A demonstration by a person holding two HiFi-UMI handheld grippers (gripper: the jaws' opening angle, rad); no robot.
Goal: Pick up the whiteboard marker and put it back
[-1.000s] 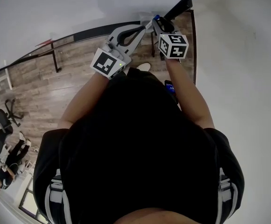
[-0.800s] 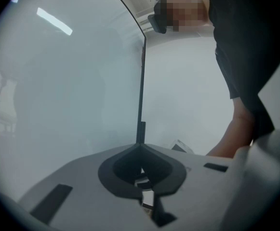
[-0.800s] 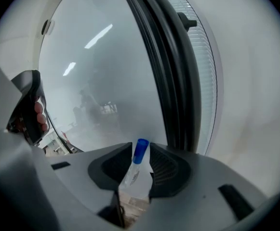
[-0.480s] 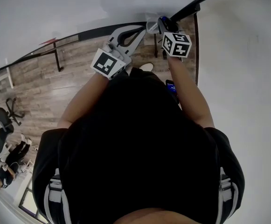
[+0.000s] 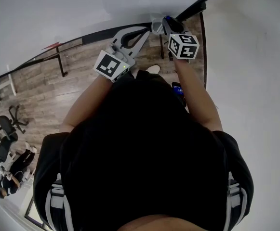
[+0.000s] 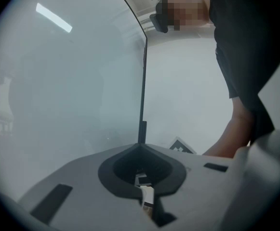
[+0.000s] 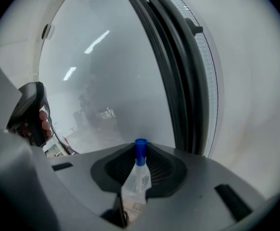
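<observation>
The whiteboard marker (image 7: 136,179), white with a blue cap (image 7: 140,149), stands between the jaws of my right gripper (image 7: 140,163). The jaws are closing, and their dark pads sit against the marker's body. In the head view the right gripper (image 5: 165,24) points at the whiteboard (image 5: 82,8) close to its black frame (image 5: 193,7), with the blue cap (image 5: 166,19) just showing. My left gripper (image 5: 151,29) hangs right beside it, its fingers meeting at the tip. The left gripper (image 6: 143,147) is shut with nothing held and faces the whiteboard (image 6: 72,81).
The board's black corner post (image 7: 178,71) runs just right of the marker. A wood floor (image 5: 58,90) lies below, with office chairs (image 5: 5,129) and a person (image 5: 12,170) at the far left. A white wall (image 5: 255,71) fills the right.
In the head view the right gripper sits slightly further right, nearer the black frame. The left gripper has kept its place.
</observation>
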